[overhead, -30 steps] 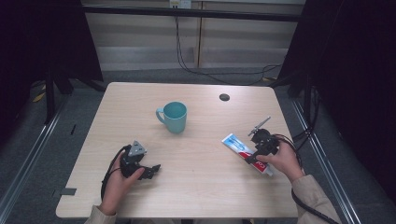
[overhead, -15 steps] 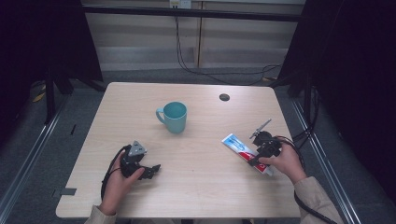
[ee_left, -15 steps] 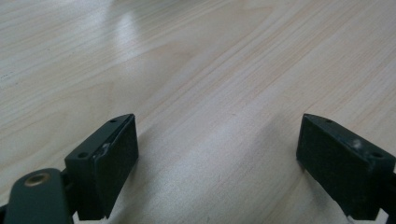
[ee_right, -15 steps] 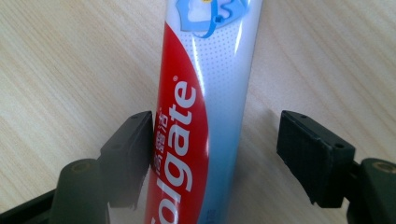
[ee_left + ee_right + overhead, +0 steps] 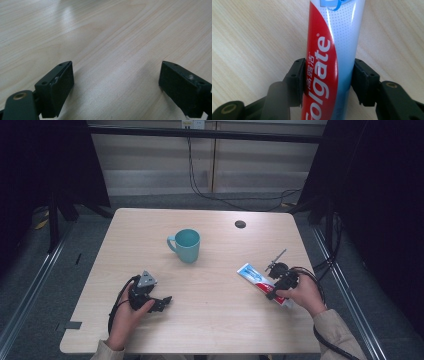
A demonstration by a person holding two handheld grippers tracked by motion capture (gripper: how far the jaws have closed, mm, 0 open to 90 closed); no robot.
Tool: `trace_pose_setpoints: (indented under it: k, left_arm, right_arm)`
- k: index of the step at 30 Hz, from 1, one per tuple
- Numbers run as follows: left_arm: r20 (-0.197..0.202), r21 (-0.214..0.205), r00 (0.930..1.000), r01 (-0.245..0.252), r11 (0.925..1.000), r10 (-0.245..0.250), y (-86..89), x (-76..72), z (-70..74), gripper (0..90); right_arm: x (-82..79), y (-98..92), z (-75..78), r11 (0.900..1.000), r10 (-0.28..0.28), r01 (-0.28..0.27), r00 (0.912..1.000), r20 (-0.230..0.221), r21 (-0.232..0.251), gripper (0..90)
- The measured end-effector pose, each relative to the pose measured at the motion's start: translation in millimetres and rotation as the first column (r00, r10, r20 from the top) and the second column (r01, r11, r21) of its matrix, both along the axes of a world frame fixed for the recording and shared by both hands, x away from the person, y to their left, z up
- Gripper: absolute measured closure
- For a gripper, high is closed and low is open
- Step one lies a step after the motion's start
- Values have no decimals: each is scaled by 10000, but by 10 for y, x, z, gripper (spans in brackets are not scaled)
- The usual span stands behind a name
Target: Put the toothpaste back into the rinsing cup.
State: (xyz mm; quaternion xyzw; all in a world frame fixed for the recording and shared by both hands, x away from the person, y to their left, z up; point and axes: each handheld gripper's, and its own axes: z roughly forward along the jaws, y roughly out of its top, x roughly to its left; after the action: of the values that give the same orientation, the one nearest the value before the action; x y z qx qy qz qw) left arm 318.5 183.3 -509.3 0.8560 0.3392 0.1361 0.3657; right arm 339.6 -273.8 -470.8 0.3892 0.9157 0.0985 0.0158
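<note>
Red, white and pale blue, the glossy toothpaste tube [image 5: 332,62] lay flat on the right side of the table [image 5: 220,320], and the right gripper [image 5: 278,281] was right down over it. In the right gripper view the tube's long axis ran straight away between the two black jaws, so they straddled it across its width. Those jaws had just been closing, with the tube between them: the left pad touched the red printed side, the right pad sat at the pale edge, and it looked like a pinch taking hold on the smooth, rounded plastic skin.

Seen from the high view, the tube [image 5: 256,279] slanted across the light wood, one end toward the teal mug [image 5: 187,245] mid-table, the other under the right hand. That hand was plainly the nearer one.

Over on the left, the left gripper [image 5: 117,85] rested low on the grained wood, well apart from the tube, jaws spread wide with nothing between them.
</note>
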Motion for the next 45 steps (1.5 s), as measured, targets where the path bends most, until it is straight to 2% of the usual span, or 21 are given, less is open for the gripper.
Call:
trace_pose_setpoints:
  k: [1, 3, 5, 6, 7, 10, 14, 16, 24, 31, 33, 35, 37, 41, 45]
  left_arm:
    - [0, 0, 10000, -2, 10000, 2, 0, 1, 0, 125]
    - [2, -32, 10000, -26, 10000, 26, -1, 1, -2, 125]
    - [-3, -55, 10000, -33, 10000, 33, -2, 3, -3, 124]
    - [-5, -59, 10000, -35, 10000, 35, -2, 3, -3, 124]
    - [-2, -52, 10000, -29, 10000, 29, -2, 3, -3, 124]
    - [9, -21, 10000, -13, 10000, 13, -1, 6, -1, 124]
    - [-2, -10, 10000, -11, 10000, 11, -1, 10, 0, 123]
    - [6, -17, 10000, 0, 10000, 0, -1, 13, -1, 122]
    - [-16, 29, 10000, 32, 10000, -32, 1, 15, 1, 122]
    - [39, 22, 9999, 109, 9999, -109, 15, 28, 4, 135]
    - [-16, -107, 10000, 70, 9999, -70, 19, 36, 5, 154]
    - [-30, -101, 10000, 74, 9999, -75, 19, 37, 9, 155]
    - [-37, -103, 9999, 94, 9999, -95, 10, 40, 10, 159]
    - [-68, -174, 9997, 251, 9995, -252, -22, 45, 34, 162]
    - [-105, -491, 9993, 343, 9982, -349, -67, 48, 77, 163]
  right_arm:
    - [-3, 39, 3, 9996, 14, -13, 10000, 10, -267, 528]
    - [3, 50, 11, 9992, 66, -67, 10000, -23, -400, 547]
    - [-9, 110, 26, 9969, 158, -156, 9999, 17, -773, 616]
    - [-9, 110, 26, 9969, 158, -156, 9999, 17, -773, 616]
    - [-15, 128, 37, 9949, 284, -274, 9996, 88, -966, 648]
    - [-21, 128, 47, 9947, 300, -287, 9995, 115, -985, 671]
    - [-55, 110, 59, 9970, 175, -149, 9992, 346, -753, 706]
    - [-66, 63, 62, 9987, 146, -119, 9984, 541, -488, 719]
    - [-64, 41, 74, 9997, 174, -164, 9981, 584, -169, 731]
    - [-51, 79, 160, 9997, 153, -165, 9975, 693, 172, 733]
    - [-46, 94, 207, 9986, 75, -120, 9964, 847, 524, 733]
    - [-46, 104, 223, 9981, 93, -149, 9958, 915, 603, 733]
    - [-34, 126, 252, 9946, 108, -214, 9945, 1046, 1013, 733]
    - [-32, 173, 286, 9911, 86, -235, 9936, 1127, 1310, 733]
    - [-16, 236, 323, 9849, 78, -290, 9924, 1232, 1708, 733]
